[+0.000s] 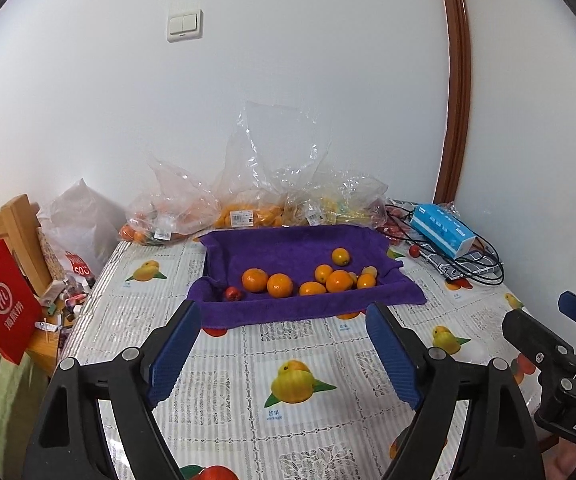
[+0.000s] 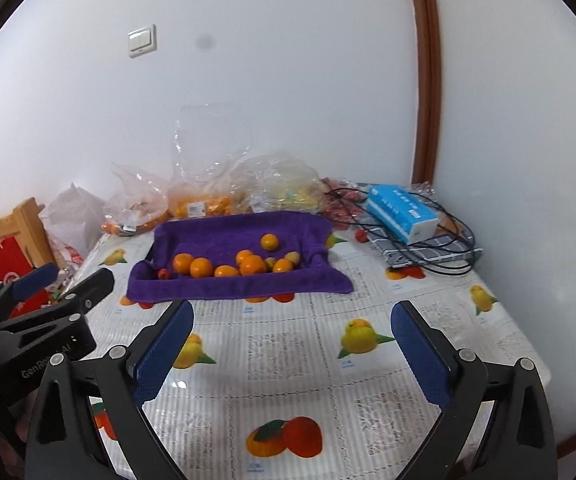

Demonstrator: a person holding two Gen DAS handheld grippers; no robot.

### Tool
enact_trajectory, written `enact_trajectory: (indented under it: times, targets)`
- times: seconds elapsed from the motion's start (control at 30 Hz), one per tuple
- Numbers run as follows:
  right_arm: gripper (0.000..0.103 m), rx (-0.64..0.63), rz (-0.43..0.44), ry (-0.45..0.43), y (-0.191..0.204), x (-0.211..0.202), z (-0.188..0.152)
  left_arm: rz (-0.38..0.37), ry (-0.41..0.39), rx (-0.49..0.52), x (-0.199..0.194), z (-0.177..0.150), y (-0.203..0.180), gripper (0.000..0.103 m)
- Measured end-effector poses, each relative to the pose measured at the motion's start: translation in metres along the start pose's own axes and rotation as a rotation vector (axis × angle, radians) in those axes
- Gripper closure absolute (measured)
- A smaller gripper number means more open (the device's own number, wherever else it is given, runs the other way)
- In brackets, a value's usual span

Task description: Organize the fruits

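Both claws spread wide and empty above a table (image 1: 216, 364) dressed in a fruit-printed cloth. Left gripper (image 1: 284, 320) with blue ribbed pads (image 1: 172, 356) well apart, nothing between them but bare tablecloth; right gripper (image 2: 291, 316) spread wider, likewise holding nothing, its pads (image 2: 419, 356) clear of every object. Each claw visible at the edge of the other's view: right one at the far right of the left wrist view, left one at the far left of the right wrist view. Ahead of both, well apart from the fingertips, a purple towel (image 1: 288, 240) draped into a shallow tray shape, front edge hanging over onto the table. Inside it, a loose group of oranges (image 1: 280, 285) toward the front, one orange (image 1: 340, 257) lying alone farther back, and a small red fruit (image 1: 232, 293) at the front left corner. Behind the towel, against the white wall, clear plastic bags (image 1: 248, 200) crumpled and open, holding more orange and yellow fruit, price labels showing. To the right of the towel, a blue tissue pack (image 1: 443, 228) resting on a dark patterned object with black cables (image 1: 483, 272) looped around it, and a small red fruit (image 1: 414, 251) on the cloth just beside. Left of the table, a red paper bag (image 1: 0, 300) and assorted clutter on a wooden piece.
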State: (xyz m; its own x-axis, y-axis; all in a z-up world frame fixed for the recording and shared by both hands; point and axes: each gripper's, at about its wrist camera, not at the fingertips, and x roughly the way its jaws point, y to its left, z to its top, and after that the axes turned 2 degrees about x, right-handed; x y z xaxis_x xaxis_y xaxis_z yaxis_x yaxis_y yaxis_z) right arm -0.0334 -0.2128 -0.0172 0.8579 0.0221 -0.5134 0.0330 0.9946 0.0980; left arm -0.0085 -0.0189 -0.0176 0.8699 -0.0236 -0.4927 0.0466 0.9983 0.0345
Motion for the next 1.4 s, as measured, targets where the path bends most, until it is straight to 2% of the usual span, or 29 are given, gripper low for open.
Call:
enact_trajectory:
  times: [0.47,1.4]
  targets:
    - [0.005,-0.012,-0.042,-0.021,0.005,-0.007,0.0,0.008,-0.005,0.013,-0.002,-0.004,0.001,0.019]
    - [0.005,-0.02,-0.04,-0.029,0.005,-0.007,-0.001,0.008,-0.008,-0.016,-0.007,-0.005,0.01,0.018]
